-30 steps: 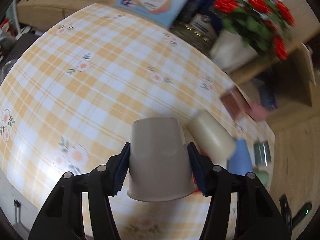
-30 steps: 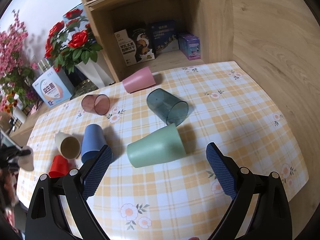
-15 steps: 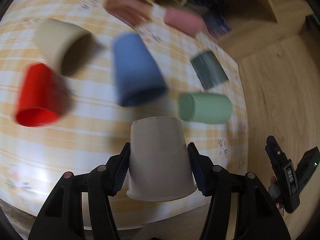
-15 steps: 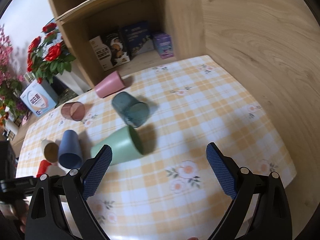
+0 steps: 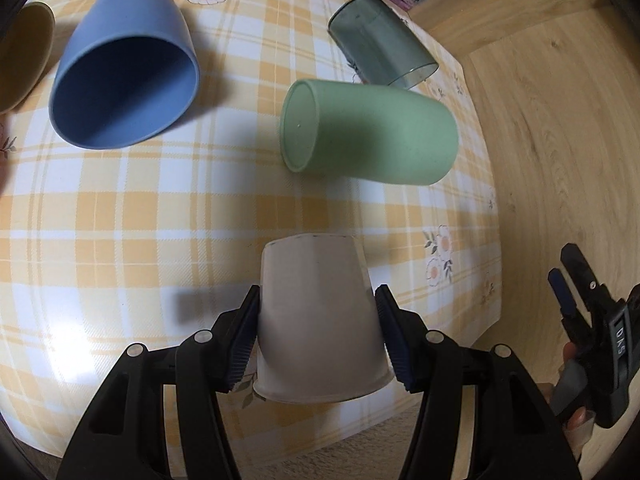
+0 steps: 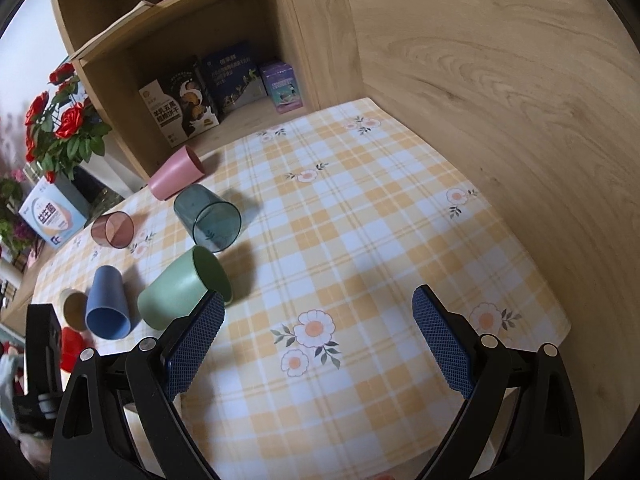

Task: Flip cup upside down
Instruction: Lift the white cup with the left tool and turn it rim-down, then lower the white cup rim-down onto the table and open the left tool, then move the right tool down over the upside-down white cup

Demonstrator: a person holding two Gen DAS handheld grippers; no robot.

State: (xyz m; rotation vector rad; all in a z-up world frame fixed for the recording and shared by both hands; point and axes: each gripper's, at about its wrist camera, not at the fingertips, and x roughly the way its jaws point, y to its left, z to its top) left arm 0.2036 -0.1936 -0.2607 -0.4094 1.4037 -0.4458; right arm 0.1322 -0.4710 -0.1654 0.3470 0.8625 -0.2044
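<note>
My left gripper is shut on a pale grey cup, bottom pointing away from me, rim toward the camera, held above the near edge of the checked table. My right gripper is open and empty above the table's near right part; it also shows at the right edge of the left wrist view. Several other cups lie on their sides: green, blue, dark teal clear, pink, brown clear, beige, red.
A wooden shelf unit with boxes stands behind the table. A vase of red flowers and a blue-white box sit at the back left. A wooden wall runs along the table's right side.
My left gripper has swung with the grey cup from facing the flowers to facing the lying cups, closer to the table. My right gripper tilted toward the table's right side.
</note>
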